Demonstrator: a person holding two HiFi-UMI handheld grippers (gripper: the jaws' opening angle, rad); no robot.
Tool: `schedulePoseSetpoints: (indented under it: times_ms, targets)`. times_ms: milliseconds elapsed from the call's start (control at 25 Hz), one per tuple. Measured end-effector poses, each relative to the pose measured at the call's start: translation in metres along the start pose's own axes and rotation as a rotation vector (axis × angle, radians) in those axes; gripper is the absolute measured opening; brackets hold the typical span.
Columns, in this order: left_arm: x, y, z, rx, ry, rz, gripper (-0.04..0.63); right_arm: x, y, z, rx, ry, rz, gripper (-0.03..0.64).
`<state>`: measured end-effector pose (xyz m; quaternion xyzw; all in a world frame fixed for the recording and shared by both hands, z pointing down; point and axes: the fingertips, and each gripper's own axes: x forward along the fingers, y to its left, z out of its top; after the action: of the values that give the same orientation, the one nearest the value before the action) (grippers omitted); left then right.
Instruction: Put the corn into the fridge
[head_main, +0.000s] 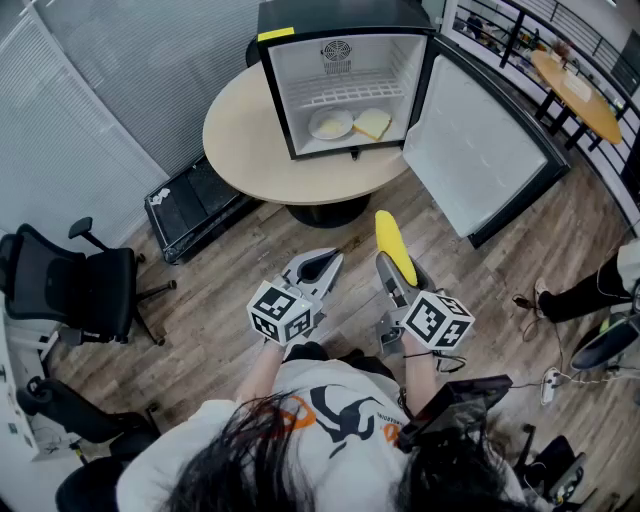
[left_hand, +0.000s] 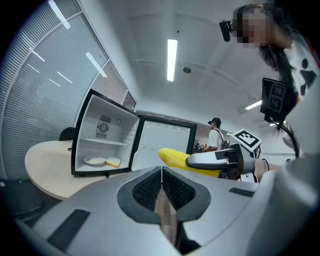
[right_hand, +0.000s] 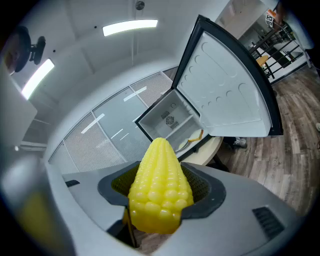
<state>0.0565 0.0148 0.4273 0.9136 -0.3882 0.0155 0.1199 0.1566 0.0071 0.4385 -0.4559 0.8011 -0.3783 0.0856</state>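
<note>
The right gripper (right_hand: 161, 194) clamps its 2 jaws on the corn (right_hand: 159, 170), a bumpy, tapered yellow cob held by its thick end. The tip juts ahead of the jaws, which I judge lets it lead into the fridge (head_main: 340, 14), a boxy, white-lined cabinet well ahead with its door (head_main: 470, 150) open. The left gripper (left_hand: 162, 187), just beside, has its jaws closed together on nothing.

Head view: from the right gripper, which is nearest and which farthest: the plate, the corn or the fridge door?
1. Corn, held in the right gripper's jaws.
2. Fridge door, swung open, ahead to the right.
3. Plate, on the floor inside the fridge, ahead to the left.
</note>
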Motion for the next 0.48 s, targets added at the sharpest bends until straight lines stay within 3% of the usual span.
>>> schedulePoseSetpoints:
  times_ms: [480]
  targets:
    - [-0.053, 0.004, 0.001, -0.033, -0.019, -0.013, 0.009, 0.010, 0.051, -0.035, -0.022, 0.036, -0.001, 0.255]
